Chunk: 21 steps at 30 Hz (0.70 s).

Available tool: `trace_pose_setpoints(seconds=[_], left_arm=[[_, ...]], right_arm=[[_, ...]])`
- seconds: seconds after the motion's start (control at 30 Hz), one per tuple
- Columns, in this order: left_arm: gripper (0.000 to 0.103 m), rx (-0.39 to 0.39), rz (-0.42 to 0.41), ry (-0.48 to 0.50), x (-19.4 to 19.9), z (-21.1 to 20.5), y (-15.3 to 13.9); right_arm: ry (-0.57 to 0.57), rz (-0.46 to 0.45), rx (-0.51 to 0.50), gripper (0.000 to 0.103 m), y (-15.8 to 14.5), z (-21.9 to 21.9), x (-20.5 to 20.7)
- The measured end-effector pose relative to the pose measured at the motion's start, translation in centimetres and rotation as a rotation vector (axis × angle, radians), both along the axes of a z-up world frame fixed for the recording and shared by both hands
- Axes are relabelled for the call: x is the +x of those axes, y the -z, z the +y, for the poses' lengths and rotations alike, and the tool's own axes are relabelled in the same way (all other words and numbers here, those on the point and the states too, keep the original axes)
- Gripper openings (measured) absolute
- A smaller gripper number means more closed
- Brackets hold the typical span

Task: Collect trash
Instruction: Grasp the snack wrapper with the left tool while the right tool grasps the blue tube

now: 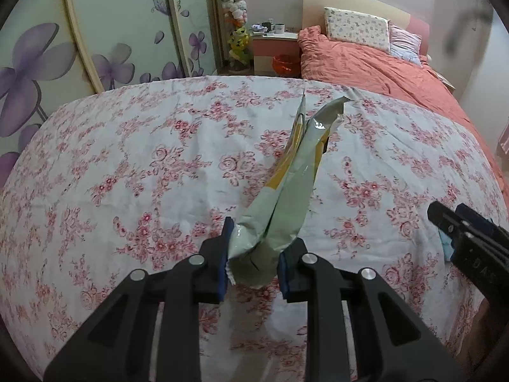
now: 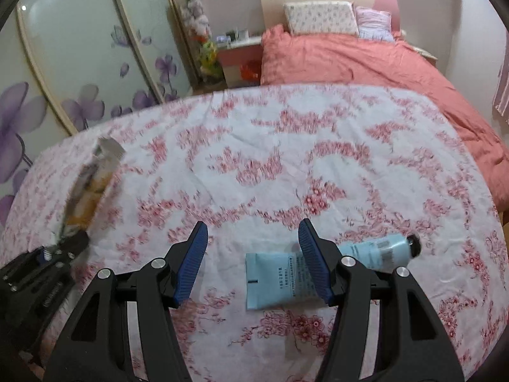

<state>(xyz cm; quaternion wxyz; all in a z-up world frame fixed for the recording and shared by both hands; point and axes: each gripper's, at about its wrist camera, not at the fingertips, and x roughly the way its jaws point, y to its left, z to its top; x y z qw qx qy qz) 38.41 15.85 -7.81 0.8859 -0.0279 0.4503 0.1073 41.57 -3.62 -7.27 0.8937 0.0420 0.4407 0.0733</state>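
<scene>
My left gripper [image 1: 254, 264] is squeezing its jaws on the near end of a crumpled wrapper [image 1: 286, 197], lifting it up over the flowery sheet [image 1: 127, 165]. My right gripper [image 2: 251, 261] is hanging with its jaws apart, gripping nothing. A blue tube [image 2: 280, 280] is lying flat on the sheet just under my right jaw, its black cap [image 2: 415, 243] pointing right. Farther away, an orange blanket [image 2: 350, 60] is covering the bed, with pillows [image 2: 321, 17] at the far end.
</scene>
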Motion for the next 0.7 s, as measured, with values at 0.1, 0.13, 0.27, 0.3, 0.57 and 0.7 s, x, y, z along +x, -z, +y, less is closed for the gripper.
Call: trace_pose_setpoints(seconds=[0.1, 0.13, 0.27, 0.3, 0.57, 0.7], left_arm=[[0.024, 0.002, -0.001, 0.001, -0.2, 0.2, 0.0], [0.024, -0.003, 0.001, 0.001, -0.2, 0.2, 0.0], [0.024, -0.010, 0.003, 0.008, -0.4, 0.0, 0.1], [0.024, -0.008, 0.004, 0.011, -0.5, -0.2, 0.1], [0.024, -0.022, 0.014, 0.021, -0.3, -0.8, 0.3], [0.024, -0.030, 0.015, 0.034, -0.1, -1.4, 0.4]], right_arm=[[-0.012, 0.030, -0.032, 0.059, 0.1, -1.0, -1.4], [-0.016, 0.035, -0.053, 0.059, 0.1, -1.4, -2.2], [0.019, 0.005, -0.032, 0.059, -0.4, -4.9, -5.9], [0.033, -0.015, -0.016, 0.059, -0.7, -5.7, -6.4], [0.090, -0.067, 0.023, 0.059, -1.2, -8.7, -5.2], [0.079, -0.036, -0.026, 0.059, -0.1, -8.7, -3.5]])
